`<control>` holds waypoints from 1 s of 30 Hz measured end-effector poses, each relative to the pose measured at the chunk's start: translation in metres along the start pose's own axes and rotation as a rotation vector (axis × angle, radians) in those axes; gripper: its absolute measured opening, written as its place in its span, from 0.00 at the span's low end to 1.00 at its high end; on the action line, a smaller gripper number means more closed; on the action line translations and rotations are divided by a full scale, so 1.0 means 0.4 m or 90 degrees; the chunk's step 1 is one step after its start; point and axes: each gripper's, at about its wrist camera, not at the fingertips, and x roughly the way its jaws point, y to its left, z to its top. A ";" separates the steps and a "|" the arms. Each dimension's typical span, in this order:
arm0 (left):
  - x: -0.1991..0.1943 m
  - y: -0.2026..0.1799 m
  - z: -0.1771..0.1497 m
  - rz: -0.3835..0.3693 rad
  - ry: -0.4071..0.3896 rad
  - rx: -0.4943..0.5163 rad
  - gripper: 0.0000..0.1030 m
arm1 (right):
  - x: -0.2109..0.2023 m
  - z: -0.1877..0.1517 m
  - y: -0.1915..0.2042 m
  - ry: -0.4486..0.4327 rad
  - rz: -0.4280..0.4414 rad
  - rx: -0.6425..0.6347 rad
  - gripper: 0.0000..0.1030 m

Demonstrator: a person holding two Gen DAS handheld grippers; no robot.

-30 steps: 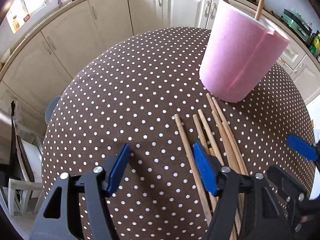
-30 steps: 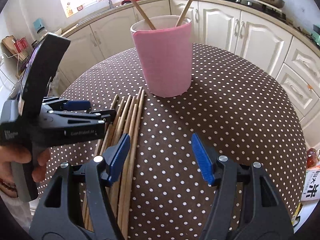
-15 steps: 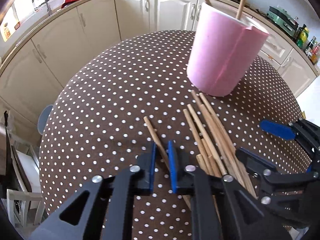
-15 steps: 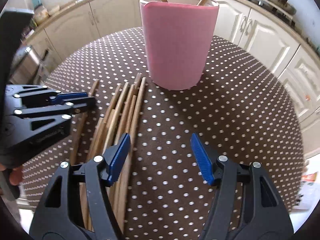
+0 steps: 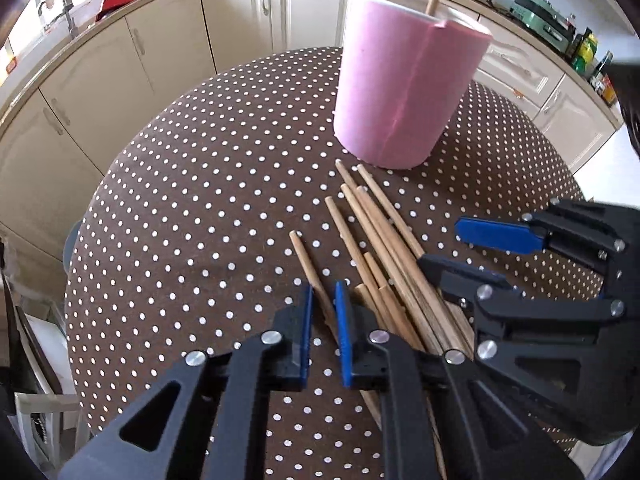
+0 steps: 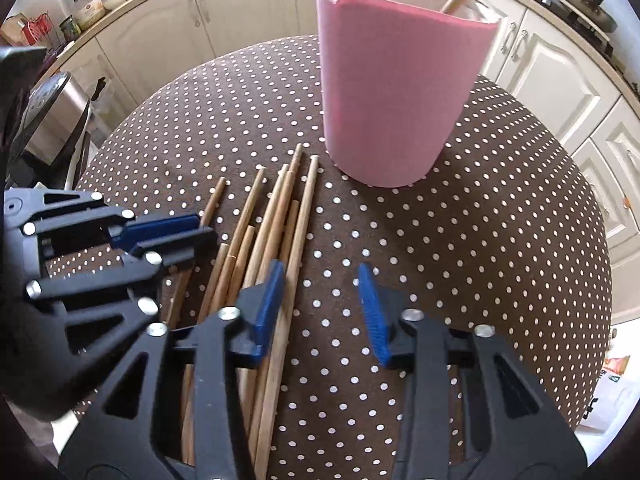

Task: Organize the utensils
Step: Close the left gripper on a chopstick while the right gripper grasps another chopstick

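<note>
Since a second ago: both tongs gone from wide open to working the pile.
Left tongs (image 5: 322, 312): closed down on the outermost chopstick (image 5: 310, 268) — gripped, set apart from the rest.
Right tongs (image 6: 322, 304): closing, half open; rightmost sticks of the chopstick pile (image 6: 276, 240) between the jaws, pads not yet pressing.
Pile: on the desk (image 5: 200, 200), middle, just before the pink holder (image 5: 404, 92) — two sticks already inside.
Meaning: pickup begun, lift to holder due.

The chopsticks (image 5: 362, 236) were seen to be of pale, matt, unvarnished wood. The pink holder (image 5: 404, 88) was wrapped in a soft, matt sheet with a visible seam. The table (image 5: 200, 200) was covered with brown polka-dot cloth. The cabinet doors (image 5: 240, 12) were finished in smooth cream with metal handles.
</note>
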 end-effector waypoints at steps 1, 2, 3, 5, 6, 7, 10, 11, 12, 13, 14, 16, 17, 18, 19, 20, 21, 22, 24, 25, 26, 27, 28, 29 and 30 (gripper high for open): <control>-0.001 0.000 -0.001 -0.002 0.002 -0.005 0.11 | 0.001 0.002 0.006 0.004 -0.001 -0.002 0.33; 0.001 0.000 0.000 -0.009 0.005 -0.014 0.11 | 0.002 0.007 0.010 0.010 -0.008 -0.007 0.33; 0.001 0.004 0.001 -0.018 0.010 -0.024 0.11 | 0.004 0.008 0.013 0.016 -0.016 -0.011 0.32; 0.002 0.011 0.001 -0.027 0.020 -0.035 0.11 | 0.013 0.011 0.019 0.038 -0.022 -0.021 0.26; 0.001 0.006 0.001 -0.025 0.025 -0.038 0.11 | 0.016 0.011 0.023 0.039 -0.032 -0.032 0.25; 0.000 0.008 0.001 -0.021 0.026 -0.037 0.11 | 0.017 0.012 0.024 0.041 -0.033 -0.031 0.25; -0.002 -0.003 0.001 0.004 0.025 -0.029 0.11 | 0.015 0.014 0.020 0.038 -0.043 -0.035 0.14; 0.003 0.004 0.006 0.007 0.024 -0.027 0.11 | 0.016 0.016 0.028 0.035 -0.045 -0.040 0.11; 0.003 -0.004 0.005 0.010 0.020 -0.019 0.11 | 0.016 0.016 0.031 0.032 -0.046 -0.040 0.08; 0.003 -0.008 0.004 0.009 0.017 -0.020 0.11 | 0.016 0.017 0.034 0.029 -0.046 -0.040 0.07; 0.002 -0.013 0.003 0.005 0.015 -0.025 0.11 | 0.016 0.018 0.041 0.026 -0.046 -0.039 0.06; -0.001 -0.004 0.003 -0.015 0.010 -0.044 0.09 | 0.013 0.012 0.042 0.019 -0.039 -0.032 0.05; -0.004 0.001 0.003 -0.024 0.006 -0.051 0.07 | 0.009 0.010 0.040 0.013 -0.035 -0.024 0.05; -0.003 0.010 0.000 -0.026 0.003 -0.052 0.06 | 0.005 0.005 0.032 0.009 -0.032 -0.021 0.05; -0.014 0.009 -0.001 -0.027 -0.004 -0.051 0.06 | -0.001 -0.003 0.020 0.009 -0.023 -0.019 0.05; -0.023 0.010 -0.001 -0.029 -0.011 -0.049 0.06 | -0.012 -0.008 0.018 0.004 -0.011 -0.014 0.05; -0.034 0.011 -0.002 -0.034 -0.016 -0.049 0.06 | -0.039 -0.019 -0.006 -0.004 -0.002 -0.010 0.06; -0.051 0.010 -0.002 -0.041 -0.024 -0.048 0.06 | -0.050 -0.024 -0.010 -0.009 0.005 -0.007 0.06; -0.086 0.005 -0.002 -0.045 -0.044 -0.043 0.06 | -0.088 -0.032 -0.020 -0.032 0.019 0.001 0.06; -0.107 0.001 0.000 -0.045 -0.057 -0.040 0.06 | -0.107 -0.034 -0.024 -0.043 0.024 0.004 0.06; -0.130 -0.001 0.002 -0.048 -0.071 -0.040 0.06 | -0.126 -0.036 -0.028 -0.055 0.034 0.008 0.06; -0.150 0.010 0.005 -0.052 -0.081 -0.040 0.06 | -0.154 -0.039 -0.036 -0.073 0.050 0.017 0.06; -0.178 0.009 0.005 -0.057 -0.098 -0.039 0.06 | -0.178 -0.042 -0.041 -0.089 0.060 0.023 0.06; -0.203 0.011 0.007 -0.060 -0.113 -0.040 0.06 | -0.200 -0.045 -0.048 -0.104 0.065 0.027 0.06; -0.235 0.007 0.007 -0.063 -0.131 -0.039 0.06 | -0.230 -0.048 -0.052 -0.124 0.069 0.029 0.06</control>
